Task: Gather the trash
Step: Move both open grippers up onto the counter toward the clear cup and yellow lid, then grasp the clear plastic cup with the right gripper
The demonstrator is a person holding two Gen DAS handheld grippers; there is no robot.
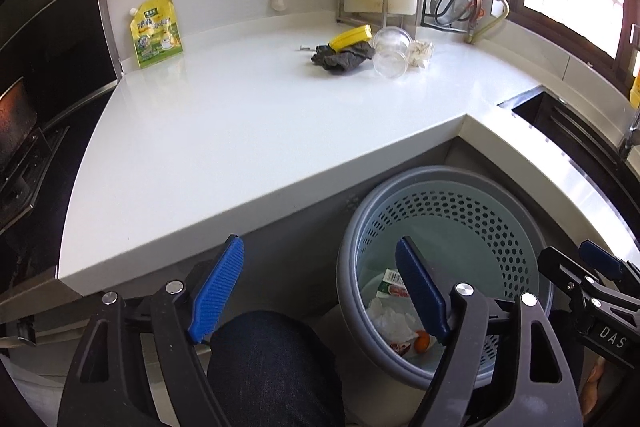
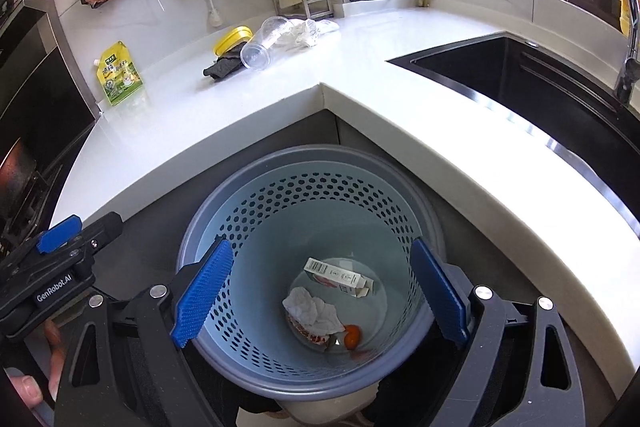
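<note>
1. At 9 o'clock in the right wrist view, on the white countertop (image 2: 280, 99) by the black appliance: a yellow refill pouch (image 2: 118, 75), upright against the wall.
2. At 11 o'clock on that counter, still uncollected: a yellow lid (image 2: 232, 38) touching a dark grey cloth (image 2: 222, 67), then two clear plastic cups (image 2: 265, 45) lying on their sides, then crumpled white wrapping (image 2: 306, 31) just beside them.
3. At 8 o'clock in the same view: left gripper (image 2: 70, 233), seen only in part from the side, with a hand (image 2: 34, 371) on its handle.
4. In the left wrist view: left gripper (image 1: 320, 291) spread wide, nothing between the blue pads (image 1: 218, 291), one pad over the counter edge and a denim-clad leg (image 1: 272, 367), the other over the bin's rim.
5. At 6 o'clock, below the counter's inner corner: grey perforated trash bin (image 2: 224, 351), standing on the floor.
6. On the bin's floor: a small carton (image 2: 340, 273) with a barcode, crumpled white paper (image 2: 312, 309) beside it, an orange scrap (image 2: 352, 335) at the paper's 4 o'clock.
7. Right gripper (image 2: 320, 293) held over the bin mouth, jaws wide apart and empty, pads (image 2: 440, 295) framing the rubbish from either side without touching it.
8. At 2 o'clock: dark sink (image 2: 520, 75) set in the counter, tap at its far right.
</note>
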